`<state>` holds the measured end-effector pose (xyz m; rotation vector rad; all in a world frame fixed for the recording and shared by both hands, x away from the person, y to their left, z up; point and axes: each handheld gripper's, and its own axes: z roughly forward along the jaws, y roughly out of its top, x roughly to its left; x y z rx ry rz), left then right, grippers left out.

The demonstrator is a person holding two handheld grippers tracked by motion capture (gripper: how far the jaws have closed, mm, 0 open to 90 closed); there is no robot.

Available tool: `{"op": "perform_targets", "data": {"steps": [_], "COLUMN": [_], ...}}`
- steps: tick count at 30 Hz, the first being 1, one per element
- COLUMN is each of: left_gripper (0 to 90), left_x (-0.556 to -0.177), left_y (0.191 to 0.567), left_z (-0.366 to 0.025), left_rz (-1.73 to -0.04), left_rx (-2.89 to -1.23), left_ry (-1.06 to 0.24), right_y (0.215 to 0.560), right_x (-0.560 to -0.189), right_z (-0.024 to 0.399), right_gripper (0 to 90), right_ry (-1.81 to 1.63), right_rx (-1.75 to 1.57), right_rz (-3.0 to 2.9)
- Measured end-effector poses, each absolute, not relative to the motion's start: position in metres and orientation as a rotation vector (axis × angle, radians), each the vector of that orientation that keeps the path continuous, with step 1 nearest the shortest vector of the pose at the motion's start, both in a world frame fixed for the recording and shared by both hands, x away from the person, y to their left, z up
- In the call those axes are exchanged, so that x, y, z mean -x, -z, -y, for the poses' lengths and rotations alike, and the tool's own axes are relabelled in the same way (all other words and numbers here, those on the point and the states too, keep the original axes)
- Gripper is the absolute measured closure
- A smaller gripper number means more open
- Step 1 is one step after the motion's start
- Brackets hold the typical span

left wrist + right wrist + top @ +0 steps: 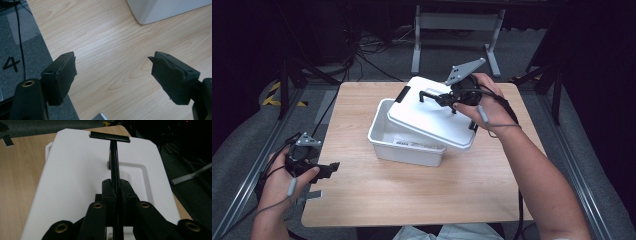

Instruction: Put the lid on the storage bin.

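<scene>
— Two grippers; which is on the work?
— High view: the right gripper (432, 97) sits over the white lid (432, 120), which lies askew across the white bin (404, 145). The left gripper (332, 167) is well apart, toward the table's (377, 195) near-left corner.
— Left gripper view?
— Jaws spread wide, empty; the bin's corner (150, 12) lies ahead and to its right.
— Right gripper view?
— Jaws pinched on the lid's thin black handle (114, 162), long axis running straight ahead. I'd judge the right hand moves the lid.

Overhead light bright on table (362, 200); surroundings dark; gripper views soft, slightly blurred, dim.
</scene>
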<state>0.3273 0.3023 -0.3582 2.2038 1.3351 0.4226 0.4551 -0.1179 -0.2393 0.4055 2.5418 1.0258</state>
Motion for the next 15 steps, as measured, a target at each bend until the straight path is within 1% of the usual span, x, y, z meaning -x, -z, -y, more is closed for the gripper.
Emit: {"op": "perform_targets", "data": {"steps": [15], "left_gripper": [20.3], "left_x": [-0.322], "left_y": [0.360], "left_z": [-0.308], "left_rz": [-1.360], "left_rx": [-2.196], "left_ry": [-0.414], "right_y": [0.253], "right_x": [-0.467], "right_z": [0.073], "right_gripper": [84.7], "right_ry": [-1.023], "right_rx": [-0.298], "right_rz": [-2.598]}}
